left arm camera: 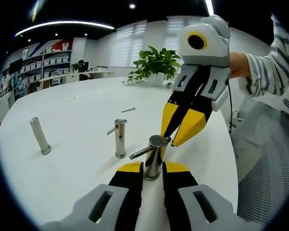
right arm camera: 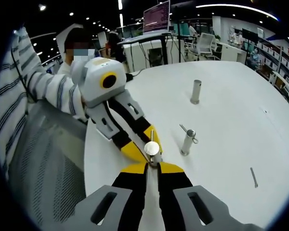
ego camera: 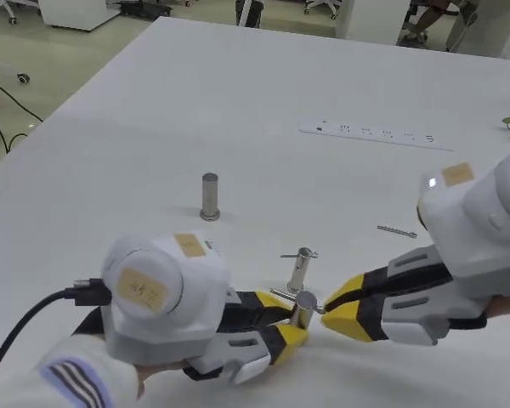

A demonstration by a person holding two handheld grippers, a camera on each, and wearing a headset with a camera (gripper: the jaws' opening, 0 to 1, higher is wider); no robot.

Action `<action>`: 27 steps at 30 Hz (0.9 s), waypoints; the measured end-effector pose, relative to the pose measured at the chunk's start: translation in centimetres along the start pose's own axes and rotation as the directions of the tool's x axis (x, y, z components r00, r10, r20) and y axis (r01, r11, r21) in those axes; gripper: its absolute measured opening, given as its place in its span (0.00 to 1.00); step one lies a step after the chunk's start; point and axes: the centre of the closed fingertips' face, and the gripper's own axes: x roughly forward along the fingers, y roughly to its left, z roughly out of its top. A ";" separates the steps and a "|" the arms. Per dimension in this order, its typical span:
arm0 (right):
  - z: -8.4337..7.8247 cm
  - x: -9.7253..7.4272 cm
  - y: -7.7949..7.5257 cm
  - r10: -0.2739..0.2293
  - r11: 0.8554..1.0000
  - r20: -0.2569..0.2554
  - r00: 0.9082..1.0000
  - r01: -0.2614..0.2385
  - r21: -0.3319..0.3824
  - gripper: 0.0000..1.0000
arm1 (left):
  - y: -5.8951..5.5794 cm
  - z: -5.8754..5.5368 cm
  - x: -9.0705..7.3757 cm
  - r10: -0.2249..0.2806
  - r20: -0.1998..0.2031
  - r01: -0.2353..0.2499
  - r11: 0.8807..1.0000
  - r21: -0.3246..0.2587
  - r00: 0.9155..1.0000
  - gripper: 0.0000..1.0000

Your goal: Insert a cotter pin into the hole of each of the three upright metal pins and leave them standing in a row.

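Note:
Three metal pins stand on the white table (ego camera: 153,110). My left gripper (ego camera: 296,323) is shut on the nearest pin (ego camera: 305,306), low on its shaft (left arm camera: 154,161). A cotter pin (left arm camera: 140,153) passes through that pin's hole and sticks out to one side. My right gripper (ego camera: 327,309) is shut on the cotter pin's other end, right at the pin's head (right arm camera: 151,148). The middle pin (ego camera: 300,268) stands just behind with a cotter pin through it. The far pin (ego camera: 209,197) stands alone and bare. One loose cotter pin (ego camera: 397,230) lies flat to the right.
A white power strip (ego camera: 374,133) lies farther back on the table. The table's near edge runs just behind both grippers, with a mesh chair (left arm camera: 265,159) below it. A potted plant (left arm camera: 151,65) stands at the far end.

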 end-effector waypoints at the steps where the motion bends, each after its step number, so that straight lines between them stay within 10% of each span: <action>1: 0.0 0.0 0.0 -0.003 1.000 0.001 1.000 0.003 0.001 0.13 | 0.1 0.1 -0.1 -0.001 0.001 0.001 1.000 -0.001 1.000 0.17; 11: 0.5 0.7 0.2 0.001 1.000 0.021 1.000 -0.001 -0.028 0.21 | -0.7 -0.9 -1.3 -0.055 -0.029 0.055 0.999 0.000 0.998 0.47; 21: 0.6 1.6 0.4 0.017 0.998 0.023 1.000 -0.016 -0.055 0.27 | -0.7 -0.2 -3.1 -0.052 0.032 0.053 0.997 -0.052 0.998 0.84; 27: 0.7 2.0 0.1 0.011 0.999 0.023 1.000 -0.010 -0.035 0.26 | -0.1 -0.3 -3.5 -0.016 0.039 0.019 0.997 -0.070 0.999 0.88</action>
